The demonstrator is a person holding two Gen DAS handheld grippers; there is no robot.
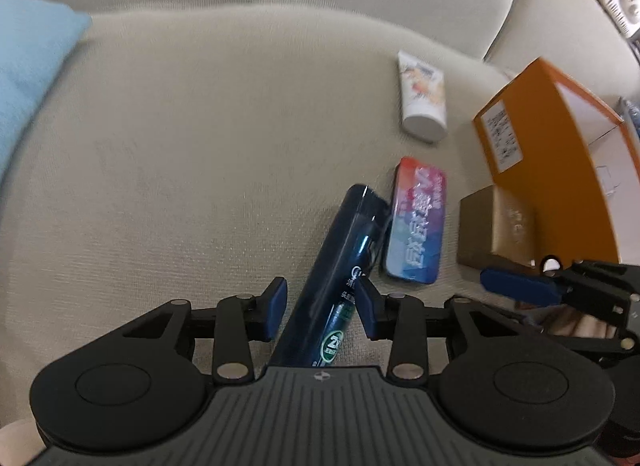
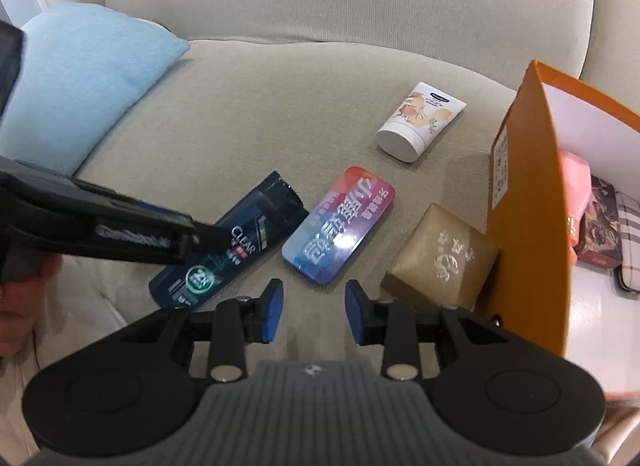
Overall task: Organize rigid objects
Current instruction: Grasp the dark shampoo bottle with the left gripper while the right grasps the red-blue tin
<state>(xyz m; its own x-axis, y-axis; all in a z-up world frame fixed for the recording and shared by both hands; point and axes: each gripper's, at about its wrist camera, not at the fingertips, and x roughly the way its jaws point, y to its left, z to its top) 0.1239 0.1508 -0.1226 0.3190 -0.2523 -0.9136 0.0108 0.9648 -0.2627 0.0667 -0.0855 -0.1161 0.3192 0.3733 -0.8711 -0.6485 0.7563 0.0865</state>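
The dark blue plastic shampoo bottle (image 1: 340,266) lies low in the frame on the beige fabric sofa seat (image 1: 180,165), between the spread left gripper (image 1: 320,306), while the right gripper (image 2: 314,312) hovers parted, empty.

1 shampoo btl (image 2: 232,242), 1 tin (image 2: 340,225), 1 tube (image 2: 420,121), 1 gold box (image 2: 440,258), 1 orange box (image 2: 524,201).

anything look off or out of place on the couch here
Nothing spilled or damaged. Four items lie loose on the sofa seat instead of in the orange box: the dark shampoo bottle, colourful tin, white tube and gold box against the orange box's wall.
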